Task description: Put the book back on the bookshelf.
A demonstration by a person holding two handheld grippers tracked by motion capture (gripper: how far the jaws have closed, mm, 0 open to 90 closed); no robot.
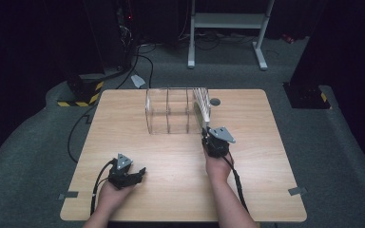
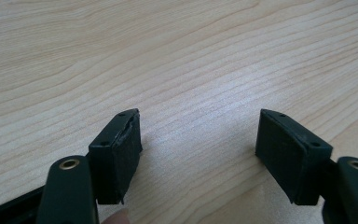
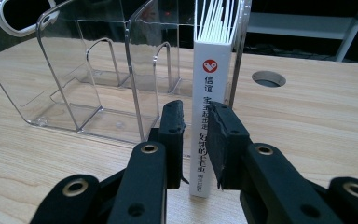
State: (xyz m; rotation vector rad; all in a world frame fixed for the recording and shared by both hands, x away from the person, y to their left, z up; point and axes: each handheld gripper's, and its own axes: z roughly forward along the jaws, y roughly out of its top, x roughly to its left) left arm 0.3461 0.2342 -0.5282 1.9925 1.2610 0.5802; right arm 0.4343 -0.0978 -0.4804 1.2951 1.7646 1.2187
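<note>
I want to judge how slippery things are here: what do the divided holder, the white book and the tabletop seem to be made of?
The holder looks like clear glossy acrylic or similar plastic: the table shows through its walls, and its edges catch light. The book seems to be paper with a smooth white card spine, printed, its page edges visible on top. The tabletop looks like pale wood or wood-grain laminate, matte; which one is unclear.

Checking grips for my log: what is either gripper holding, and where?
The right gripper clamps the white book by its spine; the left gripper holds nothing.
</note>
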